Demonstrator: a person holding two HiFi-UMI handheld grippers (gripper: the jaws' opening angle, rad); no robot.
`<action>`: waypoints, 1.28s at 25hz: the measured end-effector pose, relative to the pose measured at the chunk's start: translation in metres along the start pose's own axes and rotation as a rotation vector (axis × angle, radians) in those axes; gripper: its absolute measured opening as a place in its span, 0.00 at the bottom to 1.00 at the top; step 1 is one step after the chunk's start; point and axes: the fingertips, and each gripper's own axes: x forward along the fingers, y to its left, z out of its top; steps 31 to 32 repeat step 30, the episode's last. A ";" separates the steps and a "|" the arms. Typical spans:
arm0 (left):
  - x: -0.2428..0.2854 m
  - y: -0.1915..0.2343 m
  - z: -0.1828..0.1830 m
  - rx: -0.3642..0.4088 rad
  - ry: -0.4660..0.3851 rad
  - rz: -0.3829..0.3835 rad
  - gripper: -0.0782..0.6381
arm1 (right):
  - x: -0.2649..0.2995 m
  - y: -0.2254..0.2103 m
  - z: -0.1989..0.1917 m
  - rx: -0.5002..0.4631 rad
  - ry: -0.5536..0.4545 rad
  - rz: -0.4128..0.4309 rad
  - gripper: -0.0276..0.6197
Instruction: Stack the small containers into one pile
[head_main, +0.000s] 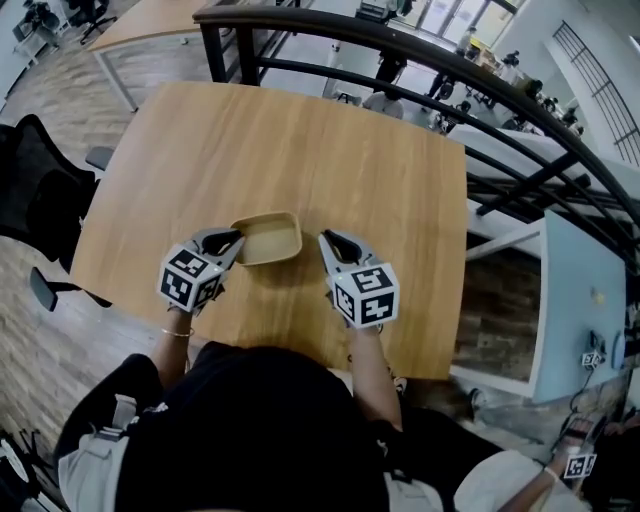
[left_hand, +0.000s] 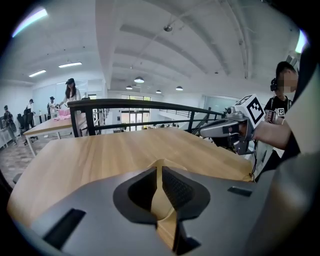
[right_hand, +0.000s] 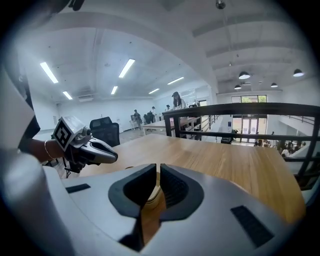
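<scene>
A shallow tan container (head_main: 268, 238) sits on the wooden table (head_main: 300, 150), near its front edge. My left gripper (head_main: 234, 240) is at the container's left corner. In the left gripper view a thin tan wall (left_hand: 159, 200) stands pinched between the left gripper's (left_hand: 160, 175) pads. My right gripper (head_main: 324, 238) is just right of the container, a small gap away, with its jaws together. In the right gripper view (right_hand: 157, 182) only a narrow slit remains, and a pale rim (right_hand: 155, 194) shows through it beyond the pads. Each gripper appears in the other's view: left (right_hand: 114, 156), right (left_hand: 204, 132).
A black metal railing (head_main: 400, 45) runs along the table's far side, with a drop beyond it. A black office chair (head_main: 40, 190) stands left of the table. The person's knees press against the near edge (head_main: 300, 355). People stand at distant desks (left_hand: 70, 92).
</scene>
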 end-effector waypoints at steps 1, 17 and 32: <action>0.001 -0.004 0.002 0.003 -0.001 -0.010 0.17 | -0.004 -0.001 0.000 0.006 -0.007 -0.003 0.10; 0.038 -0.061 0.023 0.111 0.020 -0.164 0.17 | -0.061 -0.018 -0.014 0.107 -0.067 -0.086 0.09; 0.048 -0.076 0.023 0.135 0.038 -0.216 0.17 | -0.076 -0.019 -0.019 0.122 -0.066 -0.115 0.09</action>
